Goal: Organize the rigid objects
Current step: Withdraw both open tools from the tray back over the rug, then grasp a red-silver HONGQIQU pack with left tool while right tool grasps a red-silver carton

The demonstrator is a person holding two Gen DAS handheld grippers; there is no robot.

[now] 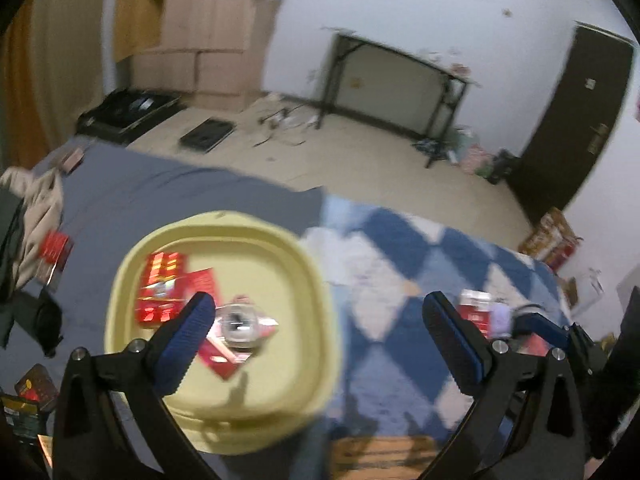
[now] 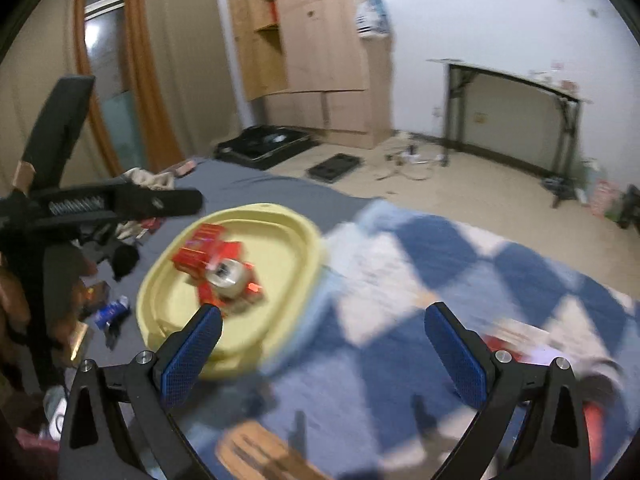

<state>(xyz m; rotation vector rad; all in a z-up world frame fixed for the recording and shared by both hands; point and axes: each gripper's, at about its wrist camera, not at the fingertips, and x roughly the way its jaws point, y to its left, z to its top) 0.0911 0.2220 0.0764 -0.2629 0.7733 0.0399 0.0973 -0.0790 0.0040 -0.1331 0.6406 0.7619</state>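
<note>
Blue-padded left gripper [image 1: 320, 344] spread wide, nothing between its jaws; right gripper [image 2: 324, 352] equally wide, empty. Just beyond, yellow tray [image 1: 316, 280] on the bed, straddling grey sheet [image 1: 160, 188] and blue-checked blanket [image 1: 400, 264]. In the tray: red boxes [image 1: 160, 280], a clear jar [image 1: 240, 326] atop them. Farther off, black folding table [image 1: 400, 80] against the wall.

One yellow tray [image 1: 320, 300], one clear jar [image 1: 239, 326], several red boxes [image 1: 160, 288].

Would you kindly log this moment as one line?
left hand-held gripper: open, empty | right hand-held gripper: open, empty | yellow tray: red boxes, can
</note>
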